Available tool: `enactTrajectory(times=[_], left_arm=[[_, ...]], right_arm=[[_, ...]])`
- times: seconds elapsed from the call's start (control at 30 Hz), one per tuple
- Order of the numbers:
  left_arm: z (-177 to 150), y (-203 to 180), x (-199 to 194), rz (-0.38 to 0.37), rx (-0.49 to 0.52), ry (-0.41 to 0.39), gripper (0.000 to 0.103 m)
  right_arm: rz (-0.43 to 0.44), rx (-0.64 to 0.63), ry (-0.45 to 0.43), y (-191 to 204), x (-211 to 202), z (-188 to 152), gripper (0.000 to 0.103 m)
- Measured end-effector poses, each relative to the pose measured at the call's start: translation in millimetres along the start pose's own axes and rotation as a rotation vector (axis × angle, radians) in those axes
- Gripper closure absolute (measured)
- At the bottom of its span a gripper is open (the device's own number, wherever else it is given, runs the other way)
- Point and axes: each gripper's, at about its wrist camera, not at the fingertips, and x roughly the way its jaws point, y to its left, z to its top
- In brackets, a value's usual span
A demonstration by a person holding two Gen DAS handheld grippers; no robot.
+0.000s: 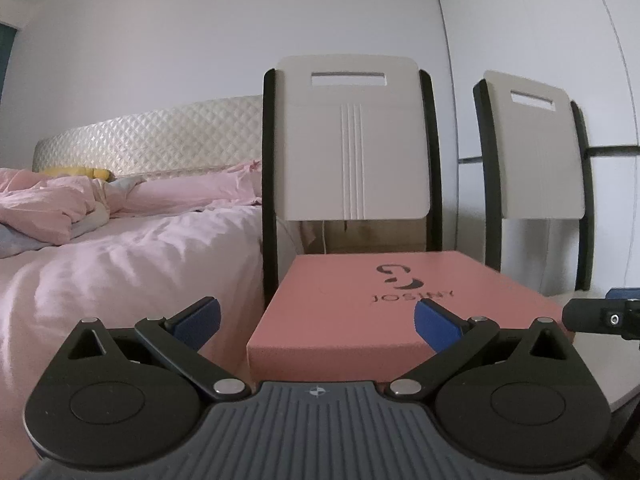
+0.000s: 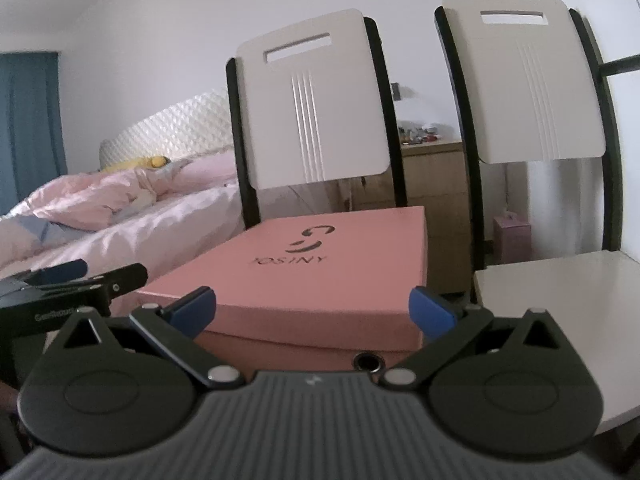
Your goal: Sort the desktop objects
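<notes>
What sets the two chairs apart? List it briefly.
1. The left chair holds the pink box on its seat; the right chair has a bare seat.
2. The left chair stands next to the bed; the right chair stands farther from it, on the other side.
3. In the right wrist view the left chair's back leans; the right chair's stands straighter.
Shared: white slotted backrests with grooves, black frames.

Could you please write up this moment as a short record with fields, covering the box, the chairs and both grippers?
box: pink box, lid on, dark logo on top, on a chair seat
chairs: two white-backed chairs, second chair to its right, seat bare
left gripper: jaws open, nothing held
right gripper: jaws open, nothing held
background: bed with pink bedding
</notes>
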Motion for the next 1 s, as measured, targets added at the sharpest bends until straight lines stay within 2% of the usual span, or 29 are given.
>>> enactTrajectory(times=[0.37,0.63,1.0], left_arm=[[-3,2,4,0.018,-0.004,0.018,0.0],[-4,0,3,0.031,-0.003,0.013,0.0],[-4,-3,5,0.068,0.018,0.016,0.0]], right_arm=[[-0.051,-0.069,-0.018,9,7,-7,0.0],[-0.082,-0.027,0.013,-1,8,-8,0.0],[-0.11,-0.036,0.016,-3,5,-9,0.0]])
